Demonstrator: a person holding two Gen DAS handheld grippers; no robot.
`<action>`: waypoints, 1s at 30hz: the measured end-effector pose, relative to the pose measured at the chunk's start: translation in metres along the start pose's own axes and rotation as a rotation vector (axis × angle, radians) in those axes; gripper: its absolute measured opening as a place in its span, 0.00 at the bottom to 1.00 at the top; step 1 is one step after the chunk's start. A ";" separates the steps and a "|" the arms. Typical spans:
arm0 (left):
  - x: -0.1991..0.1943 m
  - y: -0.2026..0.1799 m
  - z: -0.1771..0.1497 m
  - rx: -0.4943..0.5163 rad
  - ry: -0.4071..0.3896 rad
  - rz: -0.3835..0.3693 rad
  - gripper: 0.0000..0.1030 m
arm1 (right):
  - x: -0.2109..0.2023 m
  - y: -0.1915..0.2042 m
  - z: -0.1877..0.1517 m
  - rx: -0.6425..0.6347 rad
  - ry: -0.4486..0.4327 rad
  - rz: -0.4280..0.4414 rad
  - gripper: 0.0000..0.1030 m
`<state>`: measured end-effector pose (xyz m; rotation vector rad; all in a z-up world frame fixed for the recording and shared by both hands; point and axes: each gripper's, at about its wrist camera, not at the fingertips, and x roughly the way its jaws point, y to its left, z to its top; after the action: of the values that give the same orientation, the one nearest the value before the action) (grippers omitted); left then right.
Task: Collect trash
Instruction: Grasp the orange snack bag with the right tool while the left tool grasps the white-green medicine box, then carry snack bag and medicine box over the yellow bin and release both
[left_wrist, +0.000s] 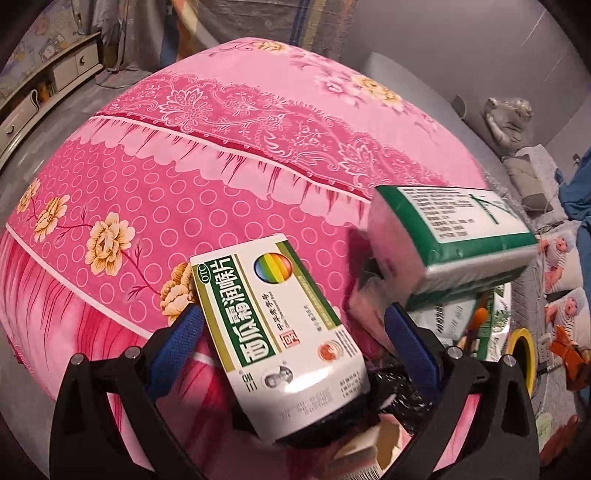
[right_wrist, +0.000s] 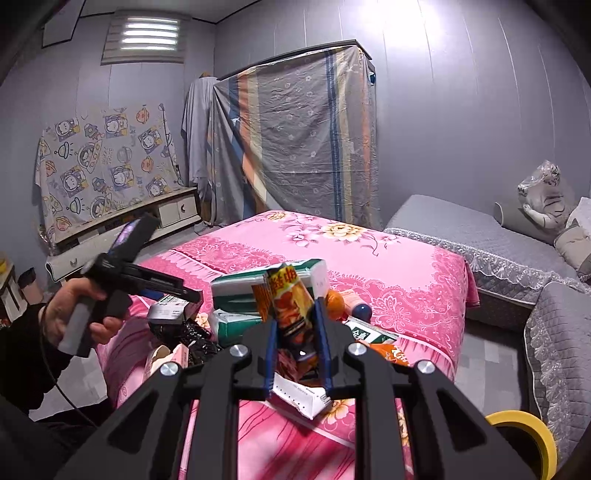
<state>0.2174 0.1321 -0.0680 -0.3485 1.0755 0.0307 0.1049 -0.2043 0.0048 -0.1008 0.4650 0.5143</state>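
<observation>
**Pink bed, a heap of trash at its near edge**

Pink flowered cloth covers the bed (right_wrist: 406, 266), and the trash lies heaped along the near edge, toward the near left corner as my right camera sees it.

My right hand-held gripper (right_wrist: 295, 314) is pinching an orange carton (right_wrist: 290, 295). Its blue fingers (right_wrist: 322, 339) press on the carton's two sides and hold it upright above the heap. Directly under it a white box (right_wrist: 303, 400) lies flat on the cover. Behind the carton sits a green-and-white tissue pack (right_wrist: 236, 286), with an orange fruit (right_wrist: 334, 299) just to its right.

My left hand-held gripper (left_wrist: 291, 310) is spread wide and tilted down over the heap, with my left hand (right_wrist: 74, 314) on its grip. A white-and-green medicine box (left_wrist: 280, 332) lies between the two fingers, resting partly on a crumpled black bag (left_wrist: 402, 398). It lies close against the left finger and well clear of the right one. I cannot tell whether the left finger touches it.

A yellow rim (right_wrist: 524, 432) shows low beside the bed's near right corner.
</observation>
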 end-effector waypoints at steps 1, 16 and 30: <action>0.002 0.001 0.000 -0.004 0.002 0.005 0.90 | 0.000 0.000 0.000 0.000 0.000 -0.003 0.17; -0.027 0.015 -0.010 -0.007 -0.084 0.017 0.66 | -0.005 0.002 0.003 0.022 0.004 -0.007 0.17; -0.108 -0.025 -0.047 0.170 -0.388 -0.010 0.66 | -0.014 -0.015 -0.010 0.120 0.023 -0.021 0.17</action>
<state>0.1298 0.1105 0.0119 -0.1841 0.6858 -0.0026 0.0977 -0.2255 0.0018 0.0040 0.5155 0.4642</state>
